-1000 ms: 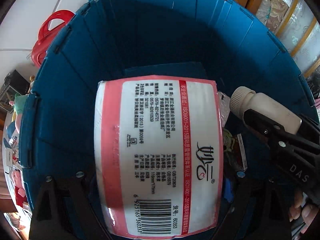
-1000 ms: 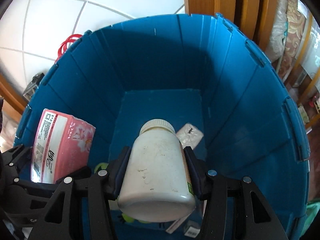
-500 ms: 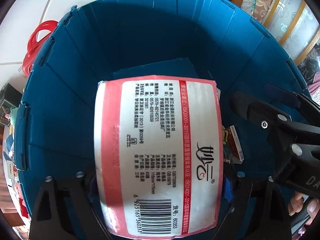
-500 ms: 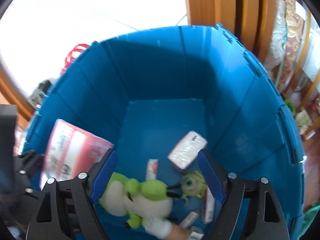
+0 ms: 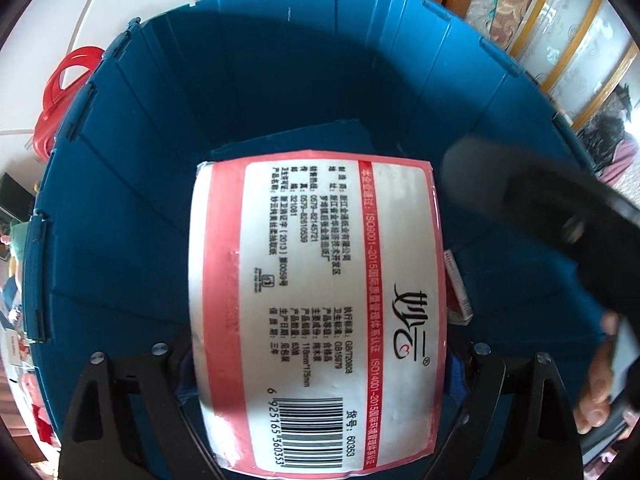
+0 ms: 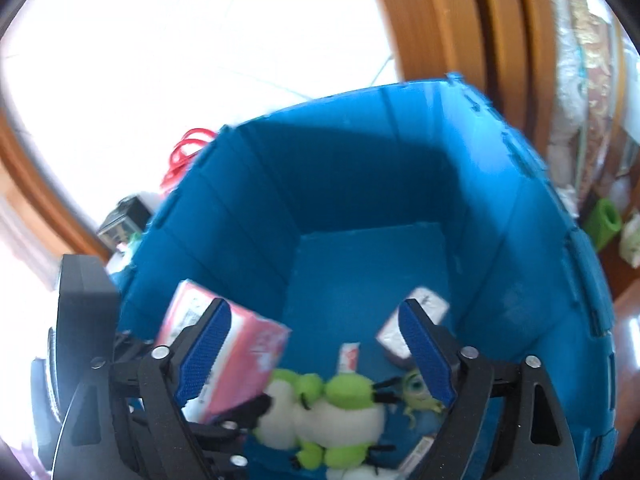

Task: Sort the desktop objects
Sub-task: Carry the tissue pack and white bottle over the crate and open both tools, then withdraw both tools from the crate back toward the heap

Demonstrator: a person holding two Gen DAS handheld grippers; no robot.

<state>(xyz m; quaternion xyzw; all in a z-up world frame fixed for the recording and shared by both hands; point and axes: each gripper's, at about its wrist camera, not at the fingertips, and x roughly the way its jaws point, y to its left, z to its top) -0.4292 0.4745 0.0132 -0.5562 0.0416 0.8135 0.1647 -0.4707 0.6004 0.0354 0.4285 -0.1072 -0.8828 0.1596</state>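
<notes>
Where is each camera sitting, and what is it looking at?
Left wrist: on the left gripper, looking down into the blue bin; its fingers clamp a tissue pack; the person's fingers show at right.
Right wrist: on the right gripper, looking down into the blue bin; its jaws are opening, empty, above a green plush toy.
Shared: bin, tissue pack.

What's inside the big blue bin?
The blue bin holds a green and white plush toy, a little one-eyed green toy and small packets. The white bottle isn't visible.
</notes>
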